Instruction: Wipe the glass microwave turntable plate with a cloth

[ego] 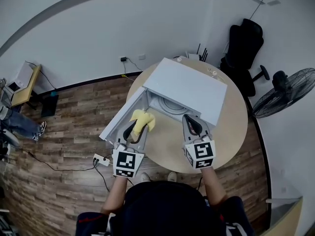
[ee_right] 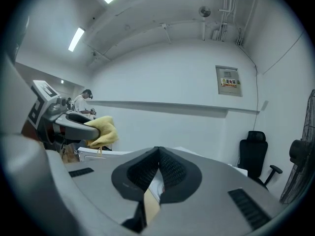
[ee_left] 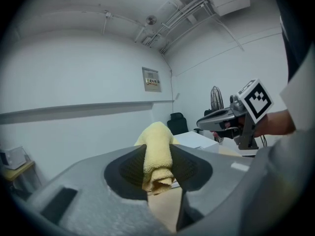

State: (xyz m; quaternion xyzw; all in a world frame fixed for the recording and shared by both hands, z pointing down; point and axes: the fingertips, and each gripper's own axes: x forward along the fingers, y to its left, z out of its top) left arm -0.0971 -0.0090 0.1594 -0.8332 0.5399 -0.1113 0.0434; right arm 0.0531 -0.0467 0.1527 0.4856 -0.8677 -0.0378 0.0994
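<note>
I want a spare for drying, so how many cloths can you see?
1: the yellow cloth, pinched in the left gripper in front of the open microwave. The right gripper is shut and empty. Another could be hidden inside the microwave.

Your left gripper pinches the yellow cloth; your right gripper has its jaws pressed together (both held roughly level, side by side).

- Black office chair stands past the round worktop's far right edge.
- Standing fan is beside the right edge.
- White power strip lies on the floor, near left.
</note>
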